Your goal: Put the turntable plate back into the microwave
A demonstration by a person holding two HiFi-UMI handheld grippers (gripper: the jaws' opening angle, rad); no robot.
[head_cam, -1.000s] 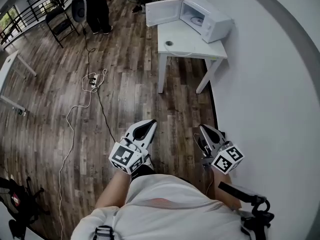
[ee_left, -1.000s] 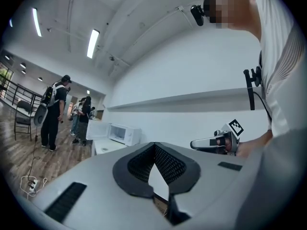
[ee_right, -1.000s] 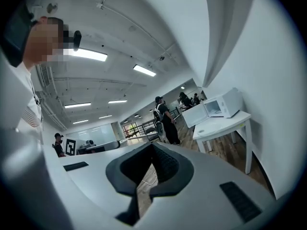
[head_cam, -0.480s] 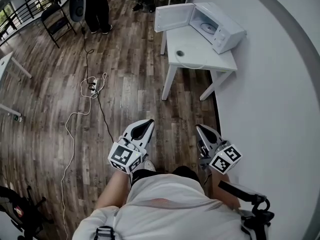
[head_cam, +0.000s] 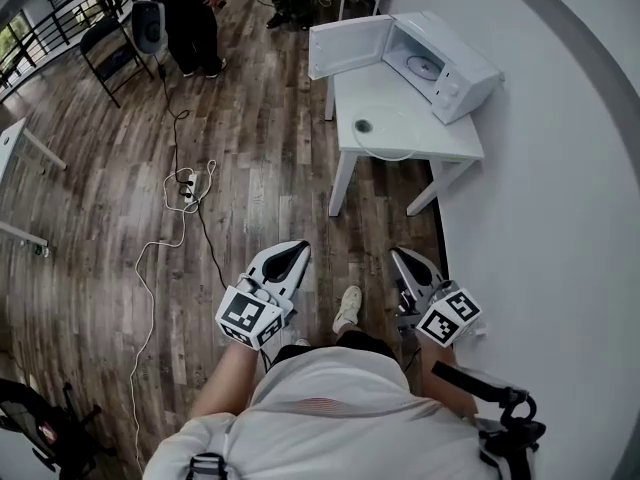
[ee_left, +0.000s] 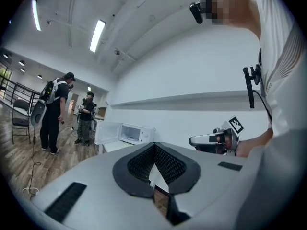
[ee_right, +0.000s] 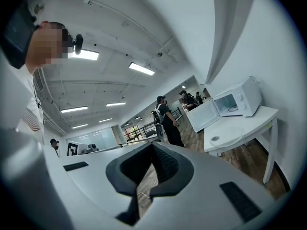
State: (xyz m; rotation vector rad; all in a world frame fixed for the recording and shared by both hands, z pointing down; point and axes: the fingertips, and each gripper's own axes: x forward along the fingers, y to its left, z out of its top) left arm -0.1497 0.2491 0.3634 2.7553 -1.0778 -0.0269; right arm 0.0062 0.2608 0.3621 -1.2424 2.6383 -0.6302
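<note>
The clear round glass turntable plate (head_cam: 390, 134) is seen lying flat on the white rectangular table (head_cam: 445, 140), just in front of the white box-shaped microwave (head_cam: 462, 63), whose door (head_cam: 350, 46) is swung wide open. The left gripper (ee_left: 153, 148) and the right gripper (ee_right: 153, 147) are held level over the dark wood-plank floor (head_cam: 250, 198), well apart from the table. The jaws of each are seen pressed together, with nothing gripped between them.

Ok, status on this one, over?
Both shut, empty: left claw, right claw. On white table, before open white microwave: clear glass turntable plate. Off left of path: loose white cable on floor.
</note>
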